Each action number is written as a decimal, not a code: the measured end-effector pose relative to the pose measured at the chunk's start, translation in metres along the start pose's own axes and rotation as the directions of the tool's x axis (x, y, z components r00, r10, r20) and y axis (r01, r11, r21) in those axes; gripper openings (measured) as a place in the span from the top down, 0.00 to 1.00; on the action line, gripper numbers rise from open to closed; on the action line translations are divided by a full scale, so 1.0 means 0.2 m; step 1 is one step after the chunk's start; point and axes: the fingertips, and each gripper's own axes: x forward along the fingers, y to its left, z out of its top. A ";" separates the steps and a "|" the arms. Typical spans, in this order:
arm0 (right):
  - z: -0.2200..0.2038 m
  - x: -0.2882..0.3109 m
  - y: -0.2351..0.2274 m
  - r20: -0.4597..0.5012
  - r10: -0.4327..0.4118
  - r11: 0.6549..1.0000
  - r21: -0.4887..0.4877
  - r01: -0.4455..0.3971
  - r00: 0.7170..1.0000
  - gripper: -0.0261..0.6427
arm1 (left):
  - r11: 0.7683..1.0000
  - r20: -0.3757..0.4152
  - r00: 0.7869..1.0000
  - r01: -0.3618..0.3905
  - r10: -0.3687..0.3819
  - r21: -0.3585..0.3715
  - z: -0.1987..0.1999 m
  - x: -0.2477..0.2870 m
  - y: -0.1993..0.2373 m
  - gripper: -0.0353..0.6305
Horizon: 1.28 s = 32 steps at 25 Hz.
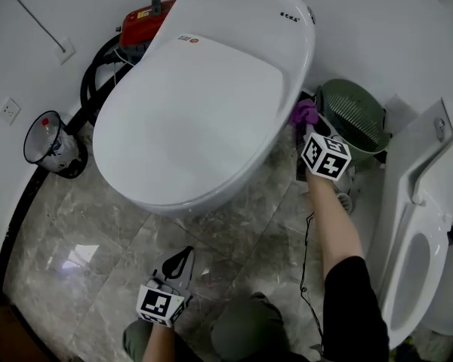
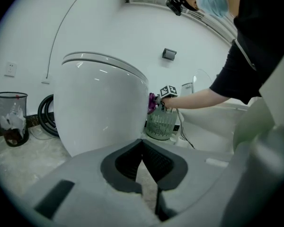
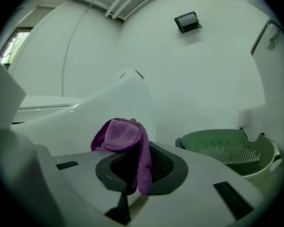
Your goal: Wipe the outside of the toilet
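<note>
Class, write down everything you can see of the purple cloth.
The cloth is purple with a fuzzy, towel-like weave, probably microfibre. It is small and bunched, not spread flat. The right gripper is shut on it: a rounded wad bulges above the jaws and a fold hangs down between them. In the head view it seems pressed against the outer side of the toilet, near the back, just beside the green basket. Whether it is wet cannot be told.

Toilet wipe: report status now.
Right gripper jaws shut on purple cloth, at toilet side. Left gripper shut, empty, in front of toilet. Green basket close beside right gripper.
</note>
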 end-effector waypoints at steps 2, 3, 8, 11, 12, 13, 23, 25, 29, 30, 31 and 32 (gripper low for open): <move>0.01 0.06 -0.06 -0.029 -0.053 0.998 0.019 0.054 0.998 0.90 | 1.000 0.007 1.000 -0.007 0.007 0.002 -0.01 -0.02 0.01 0.94; 0.01 0.08 -0.08 -0.043 -0.074 0.997 0.031 0.076 0.996 0.90 | 1.000 0.011 1.000 -0.010 0.010 0.005 -0.02 -0.02 0.01 0.94; -0.01 0.07 -0.10 -0.090 -0.129 0.989 0.065 0.136 0.987 0.90 | 1.000 -0.003 1.000 -0.017 0.017 0.000 0.00 -0.05 0.02 0.94; -0.01 -0.01 -0.08 -0.074 -0.111 0.992 0.049 0.115 0.991 0.90 | 1.000 0.003 1.000 -0.017 0.017 -0.004 0.02 -0.07 0.03 0.94; -0.02 -0.05 -0.06 -0.066 -0.097 0.994 0.044 0.100 0.993 0.90 | 1.000 0.009 1.000 -0.017 0.017 -0.003 0.02 -0.07 0.03 0.94; -0.04 -0.10 -0.04 -0.061 -0.077 0.996 0.039 0.079 0.995 0.90 | 1.000 0.015 1.000 -0.017 0.017 -0.003 0.03 -0.08 0.04 0.94; -0.43 -0.81 0.52 -0.111 0.296 0.953 0.101 -0.285 0.949 0.90 | 1.000 0.058 0.998 -0.019 0.019 -0.002 0.06 -0.11 0.09 0.94; -0.49 -0.94 0.67 -0.106 0.381 0.922 0.112 -0.370 0.918 0.90 | 1.000 0.057 0.998 -0.014 0.014 0.000 0.06 -0.11 0.08 0.94; -0.59 -1.11 0.99 -0.121 0.549 0.836 0.070 -0.544 0.827 0.90 | 1.000 0.051 0.999 -0.003 0.002 0.005 0.07 -0.10 0.06 0.94; -0.61 -1.13 1.07 -0.125 0.581 0.814 0.062 -0.578 0.804 0.90 | 1.000 0.051 0.999 -0.004 0.003 0.010 0.07 -0.10 0.06 0.94; -0.62 -1.14 1.13 -0.127 0.608 0.793 0.058 -0.606 0.783 0.90 | 1.000 0.049 0.999 -0.006 0.006 0.013 0.07 -0.10 0.06 0.94; -0.63 -1.14 1.19 -0.127 0.632 0.774 0.057 -0.630 0.765 0.90 | 1.000 0.047 0.999 -0.010 0.009 0.014 0.07 -0.11 0.06 0.94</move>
